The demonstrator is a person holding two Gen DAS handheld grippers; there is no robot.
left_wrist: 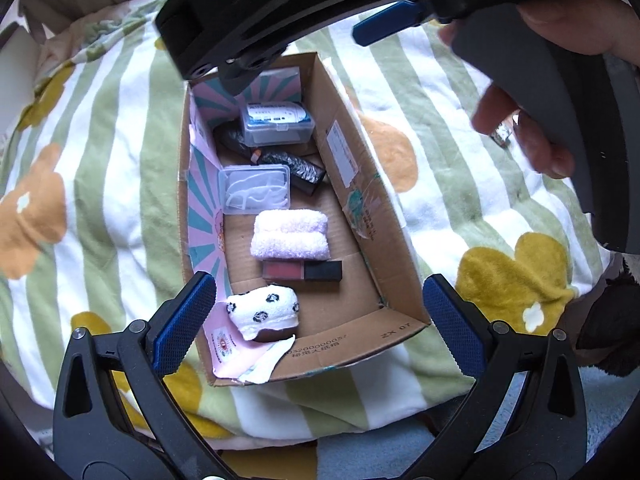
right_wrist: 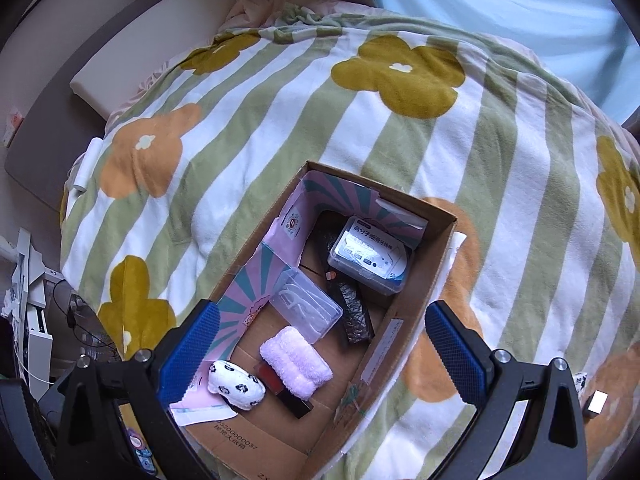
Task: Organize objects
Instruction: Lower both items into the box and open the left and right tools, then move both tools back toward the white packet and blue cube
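We see the cardboard box (left_wrist: 394, 240) sitting open on the striped flower blanket (left_wrist: 120, 128), everything inside it. Contents along the floor: a labelled clear case (left_wrist: 278, 123) at the far end, a black foil-wrapped item (left_wrist: 298, 166) next to it, a clear floss-pick case (left_wrist: 254, 189) against the pink-lined wall, a rolled pink towel (left_wrist: 291, 240) mid-box, a red-and-black tube (left_wrist: 303, 271) touching the towel, and a white black-spotted pouch (left_wrist: 262, 310) in the near corner.

Our left gripper (left_wrist: 320, 322) hovers over the near end of the box, tongs wide apart, nothing between them. Our right gripper (right_wrist: 320, 350) is also spread wide and empty, above the same end. In the left wrist view the hand (left_wrist: 540, 96) on the right tool shows at upper right.
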